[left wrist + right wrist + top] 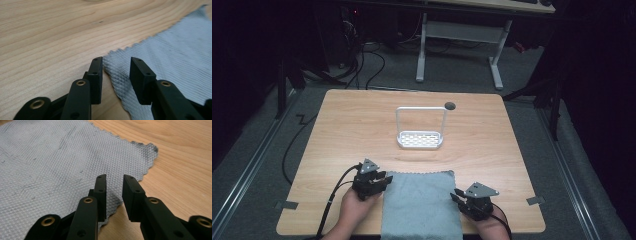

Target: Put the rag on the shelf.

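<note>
Nothing is gripped yet: the left gripper (pixel 384 178) and right gripper (pixel 457 194), both spread, straddle the far corners of the grey cloth (pixel 421 205) lying flat at the table's (pixel 347 130) near edge.

Looked like you were set up in a lab or test room: a bare wooden table (pixel 362 130) on grey carpet, black cables (pixel 362 65) tangled at the upper left, a white-legged desk (pixel 462 35) along the top, everything around it dark.

We see the pale wooden table (pixel 362 130) evenly lit from above, its surroundings dark; our close gripper views blur towards the far background.
</note>
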Demonstrator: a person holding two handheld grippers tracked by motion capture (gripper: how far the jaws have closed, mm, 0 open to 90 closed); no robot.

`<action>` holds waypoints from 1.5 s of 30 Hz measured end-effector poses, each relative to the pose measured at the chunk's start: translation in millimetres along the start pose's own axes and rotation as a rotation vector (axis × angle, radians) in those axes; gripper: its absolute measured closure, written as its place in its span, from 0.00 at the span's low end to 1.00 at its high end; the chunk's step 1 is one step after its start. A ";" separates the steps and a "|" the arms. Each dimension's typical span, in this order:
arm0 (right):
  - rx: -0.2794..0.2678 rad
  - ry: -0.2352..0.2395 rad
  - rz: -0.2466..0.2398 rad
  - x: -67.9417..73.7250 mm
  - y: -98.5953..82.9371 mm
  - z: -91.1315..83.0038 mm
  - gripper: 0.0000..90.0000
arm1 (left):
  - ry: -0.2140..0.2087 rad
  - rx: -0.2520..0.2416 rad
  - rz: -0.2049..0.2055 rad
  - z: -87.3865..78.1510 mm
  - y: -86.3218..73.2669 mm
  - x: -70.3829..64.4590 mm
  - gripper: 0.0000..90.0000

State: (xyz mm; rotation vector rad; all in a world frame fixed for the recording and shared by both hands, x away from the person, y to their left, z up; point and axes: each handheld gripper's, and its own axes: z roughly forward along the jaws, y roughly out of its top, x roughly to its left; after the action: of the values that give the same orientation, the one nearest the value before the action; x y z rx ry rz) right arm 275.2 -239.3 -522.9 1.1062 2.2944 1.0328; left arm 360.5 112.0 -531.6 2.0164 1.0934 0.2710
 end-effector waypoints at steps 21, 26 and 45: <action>-0.036 -0.059 0.146 -18.7 23.0 21.4 0.59 | -0.056 -0.017 -0.012 2.9 -4.7 -1.9 1.00; 0.011 -0.065 0.207 -31.6 34.4 41.0 0.56 | -0.058 -0.017 -0.009 3.0 -4.6 -1.8 1.00; 0.044 -0.084 0.085 -22.5 35.2 52.3 0.98 | -0.068 -0.016 0.006 1.7 -5.5 -2.4 1.00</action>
State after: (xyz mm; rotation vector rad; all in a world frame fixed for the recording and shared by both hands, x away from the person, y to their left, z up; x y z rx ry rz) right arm 338.6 -218.8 -529.6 1.2509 2.2303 0.9520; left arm 356.6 110.9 -536.4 2.0003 1.0395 0.2117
